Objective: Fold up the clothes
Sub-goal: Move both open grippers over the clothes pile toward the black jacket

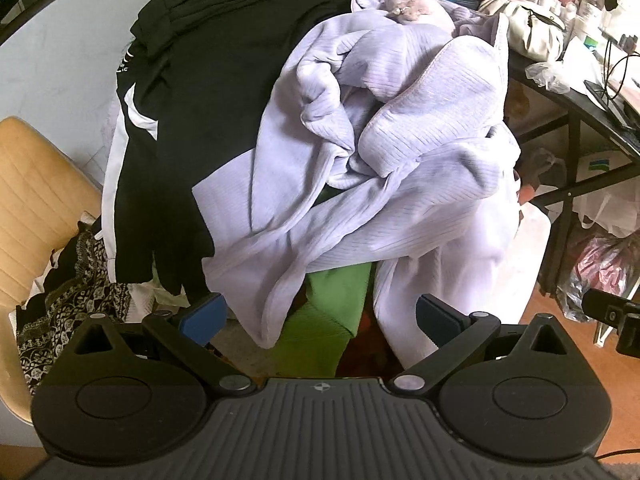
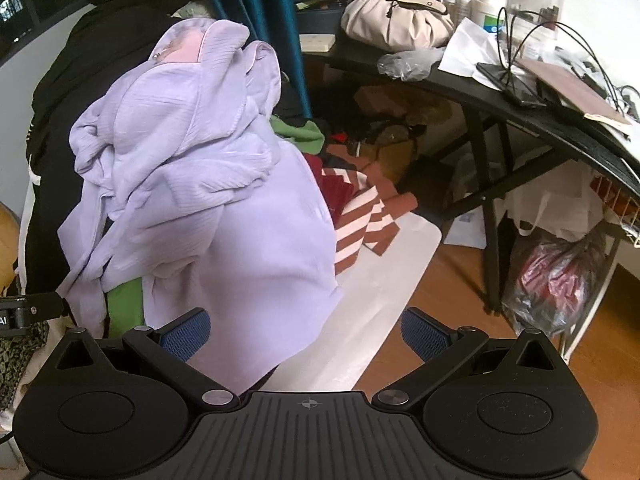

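A crumpled lilac ribbed garment lies on top of a heap of clothes, its hem hanging toward me. Under it shows a green garment, and a black garment with white trim lies to its left. My left gripper is open just below the lilac hem, with nothing between its blue pads. In the right wrist view the same lilac garment fills the left half. My right gripper is open at its lower edge, holding nothing; the cloth drapes near the left pad.
A red-and-white striped garment lies on a white board right of the heap. A black desk with a beige bag, cables and bottles stands at the right, plastic bags beneath it. A tan chair holds patterned cloth at left.
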The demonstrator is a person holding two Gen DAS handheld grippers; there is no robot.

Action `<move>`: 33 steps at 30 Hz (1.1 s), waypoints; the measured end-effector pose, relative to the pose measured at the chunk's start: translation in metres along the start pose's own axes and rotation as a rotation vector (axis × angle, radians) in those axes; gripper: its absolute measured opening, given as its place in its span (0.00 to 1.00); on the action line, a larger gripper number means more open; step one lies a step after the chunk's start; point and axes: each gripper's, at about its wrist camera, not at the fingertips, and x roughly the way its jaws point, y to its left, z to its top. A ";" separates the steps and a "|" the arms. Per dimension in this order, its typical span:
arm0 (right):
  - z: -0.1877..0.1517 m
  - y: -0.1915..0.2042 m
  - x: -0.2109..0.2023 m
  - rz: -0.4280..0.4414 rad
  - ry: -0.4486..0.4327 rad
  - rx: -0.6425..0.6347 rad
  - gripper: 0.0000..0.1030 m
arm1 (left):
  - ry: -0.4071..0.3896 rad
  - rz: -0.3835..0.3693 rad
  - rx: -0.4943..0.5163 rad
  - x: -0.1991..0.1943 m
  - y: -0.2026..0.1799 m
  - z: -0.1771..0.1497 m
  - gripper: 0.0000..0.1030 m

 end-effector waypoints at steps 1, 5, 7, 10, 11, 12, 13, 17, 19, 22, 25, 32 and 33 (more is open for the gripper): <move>0.001 0.001 0.001 0.001 0.001 -0.003 0.99 | 0.002 -0.002 -0.003 0.001 0.000 0.000 1.00; 0.003 0.006 0.005 0.005 0.006 -0.015 0.99 | 0.007 -0.004 -0.012 0.004 0.003 0.000 1.00; 0.005 0.011 0.006 0.009 0.005 -0.022 0.99 | 0.009 0.000 -0.023 0.004 0.007 0.000 1.00; 0.009 0.019 0.011 0.021 0.008 -0.031 0.99 | 0.010 0.009 -0.041 0.005 0.016 0.000 1.00; 0.011 0.022 0.012 0.029 0.010 -0.035 0.99 | 0.011 0.014 -0.047 0.004 0.019 0.000 1.00; 0.012 0.026 0.013 0.036 0.012 -0.047 0.99 | 0.012 0.020 -0.053 0.004 0.022 -0.001 1.00; 0.014 0.031 0.015 0.044 0.014 -0.058 0.99 | 0.011 0.026 -0.063 0.003 0.026 -0.001 1.00; 0.016 0.051 0.021 0.082 0.025 -0.113 0.99 | 0.020 0.054 -0.114 0.002 0.046 -0.005 1.00; 0.017 0.060 0.023 0.096 0.030 -0.130 0.99 | 0.026 0.068 -0.137 0.001 0.055 -0.007 1.00; 0.018 0.070 0.026 0.113 0.040 -0.147 0.99 | 0.031 0.086 -0.165 0.001 0.067 -0.011 1.00; 0.019 0.075 0.029 0.126 0.047 -0.149 0.99 | 0.034 0.095 -0.178 0.001 0.074 -0.014 1.00; 0.020 0.085 0.034 0.167 0.067 -0.148 0.99 | 0.026 0.078 -0.182 0.002 0.085 -0.019 1.00; 0.021 0.087 0.033 0.172 0.060 -0.151 0.99 | 0.024 0.076 -0.185 0.003 0.087 -0.019 1.00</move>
